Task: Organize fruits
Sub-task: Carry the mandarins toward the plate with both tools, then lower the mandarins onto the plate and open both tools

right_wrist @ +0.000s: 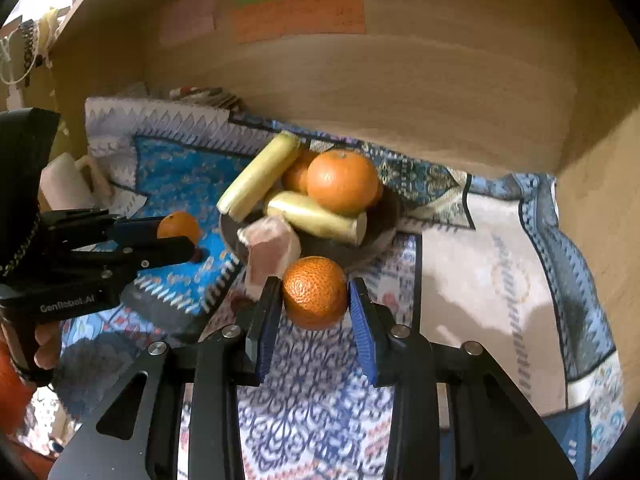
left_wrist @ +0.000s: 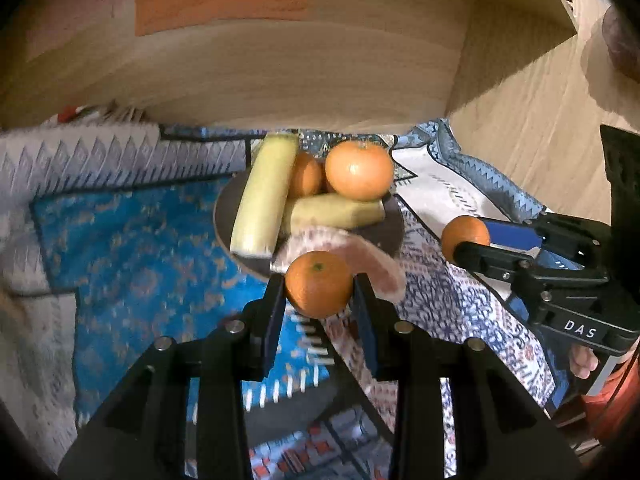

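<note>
On the patterned cloth [right_wrist: 320,408] near the wooden back wall [right_wrist: 400,88] stands a dark plate [right_wrist: 380,232], most of its rim hidden under a heap of fruit, so its full outline cannot be traced. At the cloth's left edge a pale mug-like thing [right_wrist: 68,184] is half covered by the left tool and too blurred to name with certainty. The coloured paper notes [right_wrist: 298,12] on the wall carry writing too smeared to read. On the plate lie two pale yellow bananas [right_wrist: 260,176], their ends cut off or hidden, one leaning toward the back, the other lying across the front beneath a large orange [right_wrist: 342,182]; a second orange behind it shows only as a sliver. A pinkish wedge [right_wrist: 272,248], soft in outline and hard to identify, hangs over the plate's near rim. The left gripper [left_wrist: 319,286] has its jaws drawn narrow, pads pressing both sides of a small smooth mandarin [left_wrist: 319,284] with a green stem dot, held above the cloth just before the plate's near rim. The right gripper [right_wrist: 314,294] likewise has its jaws close together, clamped on a dimpled mandarin [right_wrist: 315,292], also just in front of the plate. A person's fingers [right_wrist: 46,346] grip the left tool's handle.
</note>
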The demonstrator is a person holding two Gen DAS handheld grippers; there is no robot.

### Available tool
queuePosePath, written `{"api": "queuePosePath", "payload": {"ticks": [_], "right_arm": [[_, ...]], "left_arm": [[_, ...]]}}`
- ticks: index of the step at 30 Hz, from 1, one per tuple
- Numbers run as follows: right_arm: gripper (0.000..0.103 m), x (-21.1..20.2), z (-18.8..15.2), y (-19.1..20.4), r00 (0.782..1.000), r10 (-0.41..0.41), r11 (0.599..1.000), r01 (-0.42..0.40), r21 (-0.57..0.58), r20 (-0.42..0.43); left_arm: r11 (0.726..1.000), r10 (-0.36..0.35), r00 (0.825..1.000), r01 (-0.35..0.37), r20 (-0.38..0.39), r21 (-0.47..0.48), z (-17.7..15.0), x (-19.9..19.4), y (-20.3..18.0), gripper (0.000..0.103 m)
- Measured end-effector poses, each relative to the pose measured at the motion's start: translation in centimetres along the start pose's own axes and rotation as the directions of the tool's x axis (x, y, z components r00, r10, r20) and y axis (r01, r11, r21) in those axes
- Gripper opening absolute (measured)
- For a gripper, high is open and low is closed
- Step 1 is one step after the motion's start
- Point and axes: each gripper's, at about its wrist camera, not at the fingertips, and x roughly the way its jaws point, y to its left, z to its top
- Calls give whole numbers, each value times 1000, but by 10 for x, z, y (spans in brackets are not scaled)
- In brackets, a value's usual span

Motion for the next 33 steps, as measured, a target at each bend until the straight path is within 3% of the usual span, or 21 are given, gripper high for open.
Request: {"api": "queuePosePath", "payload": {"ticks": [12,21,33], "right_arm": [[31,36,24,-11,1000,-1,1000,1,1,-18],[31,66,24,-18,997,4,1000,-3,8,-82],[32,79,26,-23,995,14,1000,-12,22,-95]], "left_arm": [[998,-38,998,41,-52,54,30,41,1,34],[996,-69,994,74,-81,58,40,65,-9,34],[994,-78,988,88,-133,69,47,86,-14,36]]}}
